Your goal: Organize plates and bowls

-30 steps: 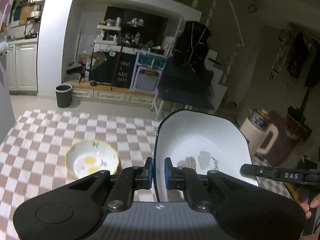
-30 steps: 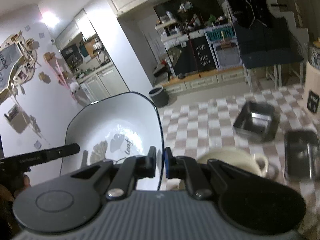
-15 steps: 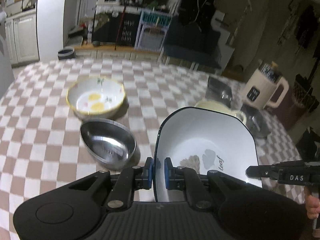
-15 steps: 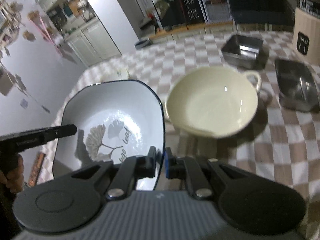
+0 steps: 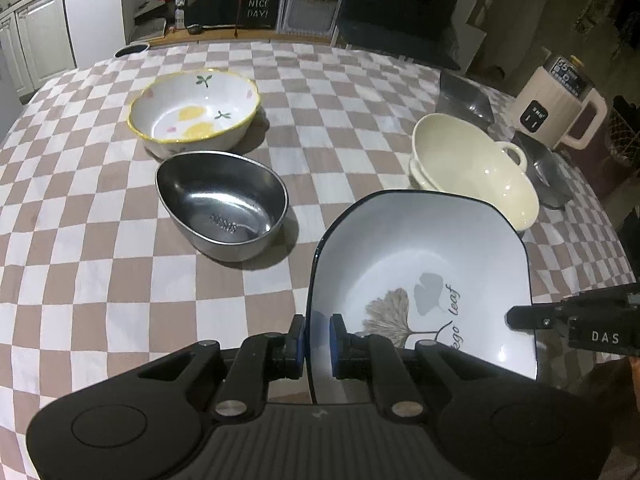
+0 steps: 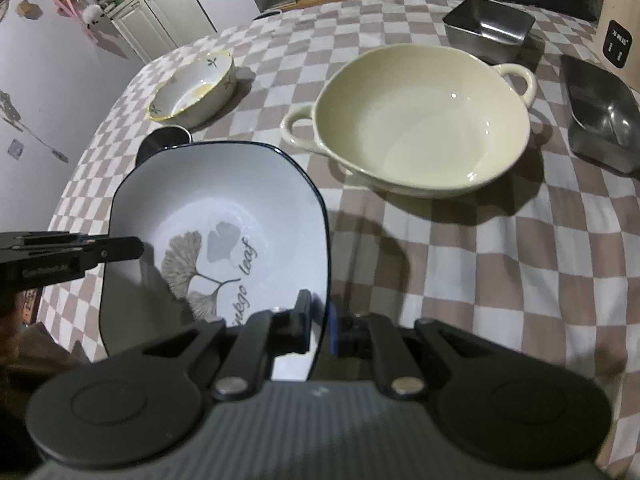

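A white square bowl with a dark blue rim and a leaf print [image 5: 424, 280] [image 6: 216, 240] hangs just above the checkered table. My left gripper [image 5: 317, 344] is shut on its left rim. My right gripper [image 6: 319, 326] is shut on its right rim. Beyond it stands a cream two-handled bowl [image 5: 472, 168] [image 6: 420, 120]. To the left sit an oval steel bowl [image 5: 222, 204] [image 6: 164, 140] and, behind that, a flowered bowl with a yellow rim [image 5: 194, 110] [image 6: 192, 90].
Two steel trays [image 6: 488, 26] [image 6: 600, 116] lie at the far right of the table [image 5: 100, 280]. A cream kettle-like appliance [image 5: 560, 108] stands behind them near the edge. Cabinets and shelves fill the room beyond the far edge.
Both grippers have tipped downward and sunk toward the table with the square bowl between them. The room has slid out of view and the other bowls now show.
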A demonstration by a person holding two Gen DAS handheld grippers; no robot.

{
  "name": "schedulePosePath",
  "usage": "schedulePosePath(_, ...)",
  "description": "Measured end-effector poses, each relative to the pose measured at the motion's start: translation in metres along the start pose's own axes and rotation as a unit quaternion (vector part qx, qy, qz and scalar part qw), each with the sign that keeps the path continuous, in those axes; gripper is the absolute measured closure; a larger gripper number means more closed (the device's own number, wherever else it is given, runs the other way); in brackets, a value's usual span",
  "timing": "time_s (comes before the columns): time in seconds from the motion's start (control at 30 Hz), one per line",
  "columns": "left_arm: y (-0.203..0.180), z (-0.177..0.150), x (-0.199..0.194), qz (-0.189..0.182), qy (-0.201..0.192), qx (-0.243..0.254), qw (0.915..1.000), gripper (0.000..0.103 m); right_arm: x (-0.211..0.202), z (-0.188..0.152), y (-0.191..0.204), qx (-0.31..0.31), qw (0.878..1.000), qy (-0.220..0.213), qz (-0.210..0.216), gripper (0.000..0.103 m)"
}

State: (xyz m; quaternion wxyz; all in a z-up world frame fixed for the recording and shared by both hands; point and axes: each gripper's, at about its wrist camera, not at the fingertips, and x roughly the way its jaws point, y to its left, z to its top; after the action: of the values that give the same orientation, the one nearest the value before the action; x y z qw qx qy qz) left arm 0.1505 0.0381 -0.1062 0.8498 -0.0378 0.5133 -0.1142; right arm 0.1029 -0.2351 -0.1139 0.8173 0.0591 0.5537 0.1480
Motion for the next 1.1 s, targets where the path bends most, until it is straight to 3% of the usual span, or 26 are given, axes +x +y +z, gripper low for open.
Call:
schedulePosePath(0.33,0.003,0.000,0.015,0.004,0.032,0.001,0.9995,0.090,0.015,0.005,0.005,-0.003,1.000,0.024,-0.015,0.092)
schedulePosePath(1.1,0.009,0.005,0.031,0.010,0.054,-0.005,0.9985,0.088,0.032,0.016,0.007,0.011,0.999,0.035,-0.023,0.092)
